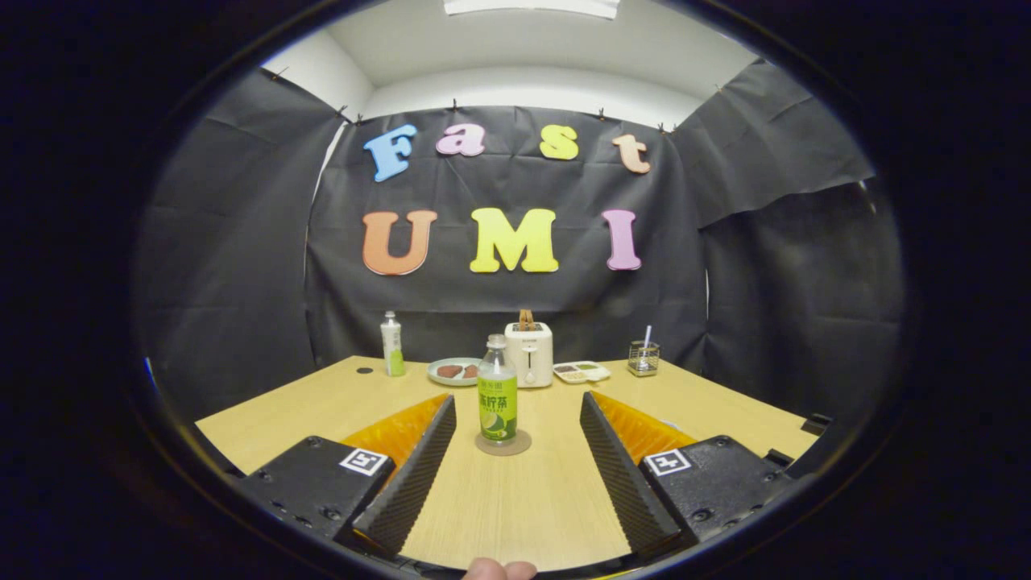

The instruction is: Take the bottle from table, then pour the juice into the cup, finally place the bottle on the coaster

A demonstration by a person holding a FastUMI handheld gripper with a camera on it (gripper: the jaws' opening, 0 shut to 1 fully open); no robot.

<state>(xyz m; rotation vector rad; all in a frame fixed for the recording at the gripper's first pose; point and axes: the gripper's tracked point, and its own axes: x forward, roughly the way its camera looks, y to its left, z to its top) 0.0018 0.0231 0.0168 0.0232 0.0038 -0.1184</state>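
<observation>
A clear bottle (498, 391) with a green label and a pale cap stands upright on a round brown coaster (503, 445) on the wooden table (338, 395). It sits just ahead of my gripper (517, 407), in line with the gap between the two fingers. The fingers are spread wide and hold nothing; neither one touches the bottle. I cannot pick out a cup for certain.
At the back of the table stand a second green-and-white bottle (392, 345), a plate with food (455, 371), a white toaster (529, 353), a small dish of food (585, 371) and a wire holder with a straw (643, 358). A fingertip (499, 569) shows below the fingers.
</observation>
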